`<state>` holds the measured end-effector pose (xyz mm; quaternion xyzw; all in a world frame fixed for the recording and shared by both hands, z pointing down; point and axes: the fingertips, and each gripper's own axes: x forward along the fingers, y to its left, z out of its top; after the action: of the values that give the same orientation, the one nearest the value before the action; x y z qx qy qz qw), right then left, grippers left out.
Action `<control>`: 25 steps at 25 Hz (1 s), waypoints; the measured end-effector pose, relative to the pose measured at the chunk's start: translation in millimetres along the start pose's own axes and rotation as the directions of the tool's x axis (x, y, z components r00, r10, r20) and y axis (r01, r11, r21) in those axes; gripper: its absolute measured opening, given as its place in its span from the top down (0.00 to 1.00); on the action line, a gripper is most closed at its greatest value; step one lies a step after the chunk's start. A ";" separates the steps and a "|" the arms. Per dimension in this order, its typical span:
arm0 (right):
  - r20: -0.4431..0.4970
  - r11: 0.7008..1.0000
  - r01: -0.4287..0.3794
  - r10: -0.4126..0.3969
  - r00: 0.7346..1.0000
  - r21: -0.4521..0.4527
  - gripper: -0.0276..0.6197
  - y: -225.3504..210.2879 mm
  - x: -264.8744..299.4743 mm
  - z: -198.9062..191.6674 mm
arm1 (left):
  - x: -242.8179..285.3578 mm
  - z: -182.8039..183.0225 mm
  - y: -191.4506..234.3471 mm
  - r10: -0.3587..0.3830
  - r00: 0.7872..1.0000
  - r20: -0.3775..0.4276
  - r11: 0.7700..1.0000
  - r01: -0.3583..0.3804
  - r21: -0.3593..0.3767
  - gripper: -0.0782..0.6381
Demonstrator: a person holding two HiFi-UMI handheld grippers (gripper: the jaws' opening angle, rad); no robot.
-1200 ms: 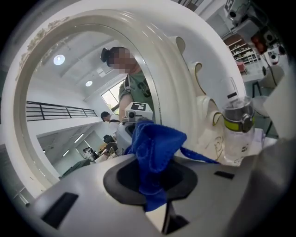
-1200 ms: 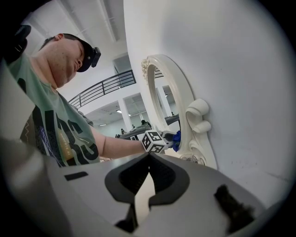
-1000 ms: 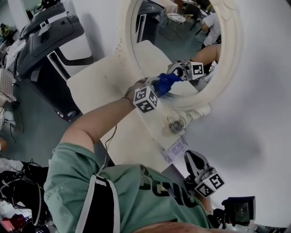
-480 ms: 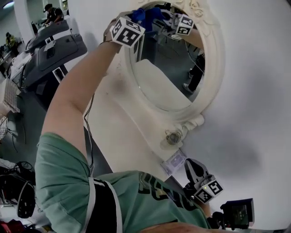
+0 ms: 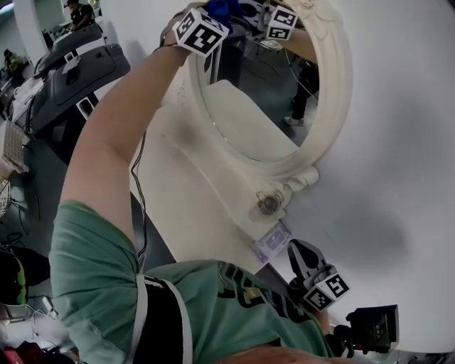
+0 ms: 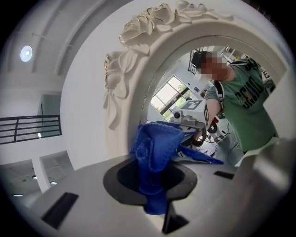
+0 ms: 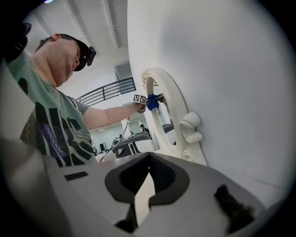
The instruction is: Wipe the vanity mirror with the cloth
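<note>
Wiping seems partway: the left gripper (image 6: 155, 206), clamping the cloth (image 6: 155, 148), is at the vanity mirror (image 5: 245, 117)'s top (right gripper (image 7: 138, 208) closed on nothing, idle), lower glass perhaps left.

Cloth (image 6: 155, 152): blue, soft nubby weave. Mirror frame (image 6: 121, 88): matt cream, moulded. Mirror glass (image 5: 245, 114): glossy, reflective.

Left high, right low.
Left gripper (image 5: 217, 11) clamps a bunched blue cloth (image 6: 155, 148) at full reach; right gripper (image 5: 301, 254) sits low, jaws pressed together.

Jaws of the left gripper (image 6: 155, 187) clamp a blue cloth (image 6: 156, 149) at the vanity mirror (image 6: 181, 85).
</note>
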<state>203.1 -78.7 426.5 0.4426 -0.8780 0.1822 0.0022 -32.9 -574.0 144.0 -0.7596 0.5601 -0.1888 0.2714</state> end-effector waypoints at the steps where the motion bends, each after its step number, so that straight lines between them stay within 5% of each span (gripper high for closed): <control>1: -0.001 1.000 -0.002 0.002 1.000 0.000 0.94 1.3 0.5 0.3 | -1.2 0.1 -1.8 -0.002 1.000 0.000 1.000 0.002 0.008 0.78; 10: -0.014 0.999 -0.050 0.050 0.999 0.011 0.94 22.2 19.7 10.0 | -53.0 -13.7 -112.0 -0.153 0.987 0.056 0.984 0.147 0.105 0.79; 20: -0.108 0.999 -0.039 0.041 0.993 0.024 0.94 24.5 19.3 -13.4 | -129.1 -102.6 -342.4 -0.412 0.910 0.051 0.909 0.407 0.094 0.78; 25: -0.133 0.999 -0.028 0.033 0.991 0.040 0.94 21.2 16.1 -26.0 | -140.8 -126.4 -391.5 -0.496 0.868 0.021 0.865 0.491 0.106 0.78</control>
<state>172.7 -71.4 446.7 0.4161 -0.8789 0.2280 0.0498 143.0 -376.9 489.4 -0.8676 0.3309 -0.2609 0.2640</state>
